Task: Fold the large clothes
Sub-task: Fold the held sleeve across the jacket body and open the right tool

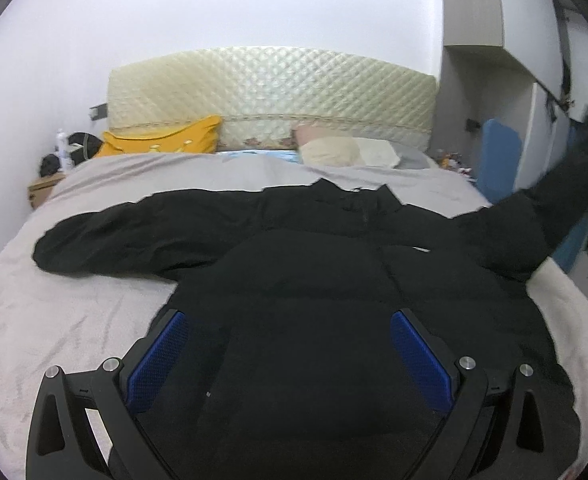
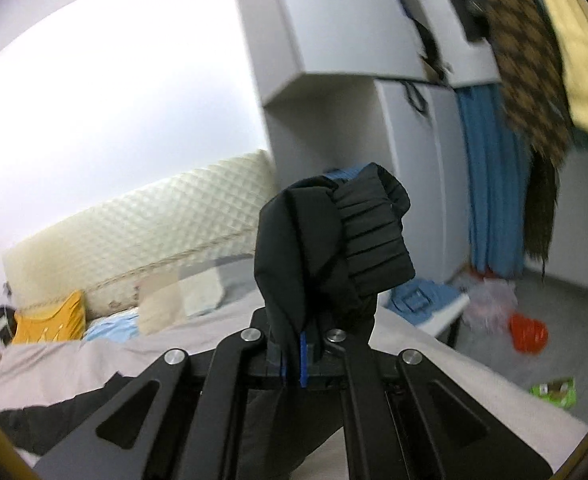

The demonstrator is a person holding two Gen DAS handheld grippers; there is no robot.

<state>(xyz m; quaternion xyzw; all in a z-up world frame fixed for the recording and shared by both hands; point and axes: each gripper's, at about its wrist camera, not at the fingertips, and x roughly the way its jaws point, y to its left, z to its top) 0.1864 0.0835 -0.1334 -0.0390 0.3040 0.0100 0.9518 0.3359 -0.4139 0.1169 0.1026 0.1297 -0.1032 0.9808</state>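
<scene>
1 black puffer jacket (image 1: 333, 272) sprawls flat; right claw (image 2: 294, 356) pinches its sleeve cuff (image 2: 373, 236), left claw (image 1: 290, 344) gapes.

No legible text anywhere.

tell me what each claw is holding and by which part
The right claw is shut on the black puffy jacket, gripping its sleeve end near the ribbed cuff. The left claw is open above the jacket, holding nothing.

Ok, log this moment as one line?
right gripper: shut on sleeve cuff, lifted | left gripper: open over black jacket | bed: jacket spread flat
</scene>
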